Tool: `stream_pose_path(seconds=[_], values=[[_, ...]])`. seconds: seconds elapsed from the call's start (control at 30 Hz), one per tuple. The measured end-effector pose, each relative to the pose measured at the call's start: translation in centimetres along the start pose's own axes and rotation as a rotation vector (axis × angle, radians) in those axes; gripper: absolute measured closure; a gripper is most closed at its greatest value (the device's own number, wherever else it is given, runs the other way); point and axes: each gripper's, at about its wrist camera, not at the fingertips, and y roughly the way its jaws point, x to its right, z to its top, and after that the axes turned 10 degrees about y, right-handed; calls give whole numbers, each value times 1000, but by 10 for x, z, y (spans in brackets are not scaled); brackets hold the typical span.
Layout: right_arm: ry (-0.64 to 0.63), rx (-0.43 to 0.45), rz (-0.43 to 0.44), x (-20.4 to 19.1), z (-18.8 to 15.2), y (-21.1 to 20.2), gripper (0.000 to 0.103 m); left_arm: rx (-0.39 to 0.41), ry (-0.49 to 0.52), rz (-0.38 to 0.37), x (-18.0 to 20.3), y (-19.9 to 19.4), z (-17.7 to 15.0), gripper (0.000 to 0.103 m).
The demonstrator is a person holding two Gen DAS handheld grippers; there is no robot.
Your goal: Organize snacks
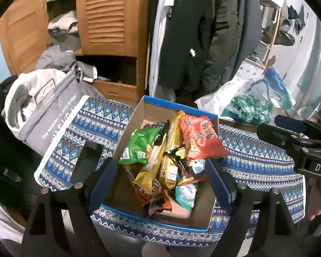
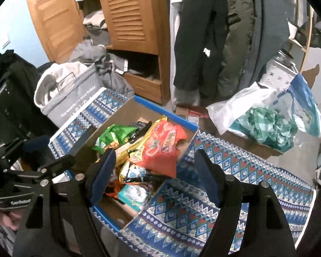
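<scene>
Behind everything you have the wooden louvred wardrobe [image 1: 111, 19] and the dark hanging coats [image 1: 188, 32], well back from your work. Nearer, the table under its blue patterned cloth [image 1: 256, 156] carries the open cardboard box with blue rim [image 1: 143, 111], and bare cloth shows to the right of the box; the box's far rim runs close to the table's far edge. Off the table's left edge stands the grey fabric laundry bag [image 1: 53, 120], and off the far right lies a white plastic bag holding teal crumpled material [image 2: 265, 120].

Inside the box the snacks lie heaped: the orange-red crisp packet [image 1: 200, 137] leans against the right wall, the green packet [image 1: 139, 145] sits left of it, yellow wrapped packs [image 1: 158, 167] run down the middle, and a small teal packet [image 1: 185, 192] lies near the front.

Your left gripper [image 1: 160, 175] hovers over the box's near half, fingers spread wide either side of the pile, holding nothing. Your right gripper [image 2: 154, 171] hangs above the box's right wall, likewise wide apart and empty, its left finger pad [image 2: 101, 175] over the snacks
</scene>
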Motion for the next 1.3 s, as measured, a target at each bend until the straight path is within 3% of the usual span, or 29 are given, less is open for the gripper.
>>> stream_pose_path(seconds=[0.37, 1.3], values=[[22, 4, 8, 11, -5, -12, 26, -63, -25, -27, 0, 14, 0, 17], [21, -21, -38, 24, -15, -7, 26, -78, -44, -35, 5, 14, 3, 17]])
